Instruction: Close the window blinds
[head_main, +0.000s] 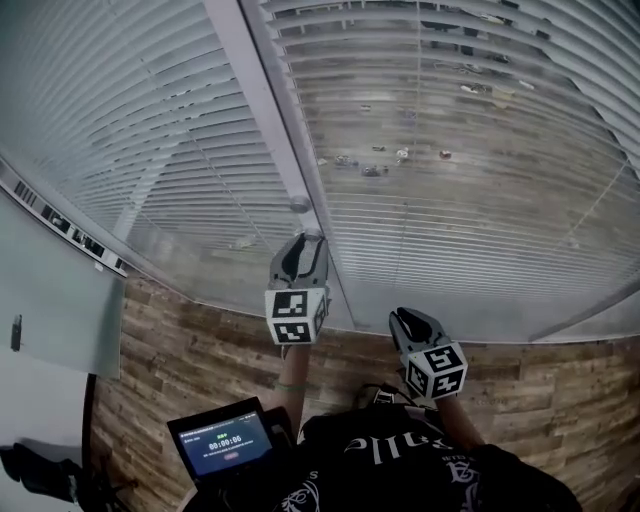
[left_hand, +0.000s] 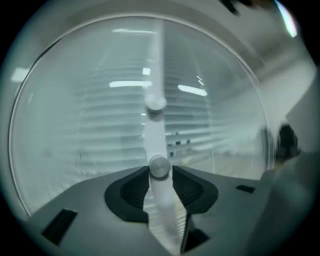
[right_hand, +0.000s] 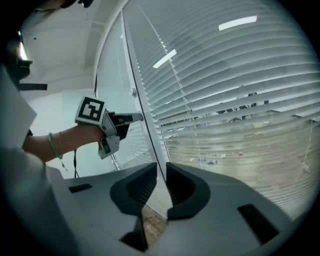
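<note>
Right gripper (head_main: 402, 318) hangs empty, jaws slightly apart, while left gripper (head_main: 302, 240) pinches the wand knob (left_hand: 159, 166): best to twist it steadily, grip firm, until slats (head_main: 480, 200) shut.

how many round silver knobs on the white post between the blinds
2. The lower knob is pinched between the left gripper's jaws; the upper knob is higher up the post. Others may be hidden.

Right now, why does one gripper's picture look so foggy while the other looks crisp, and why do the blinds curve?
Left gripper view: hazy and soft, the wand between its fingers smeared. Right gripper view: sharp, but its wide lens bows the blinds; the bright streaks look like lamp reflections. Head view: dim, with the tablet screen glowing.
</note>
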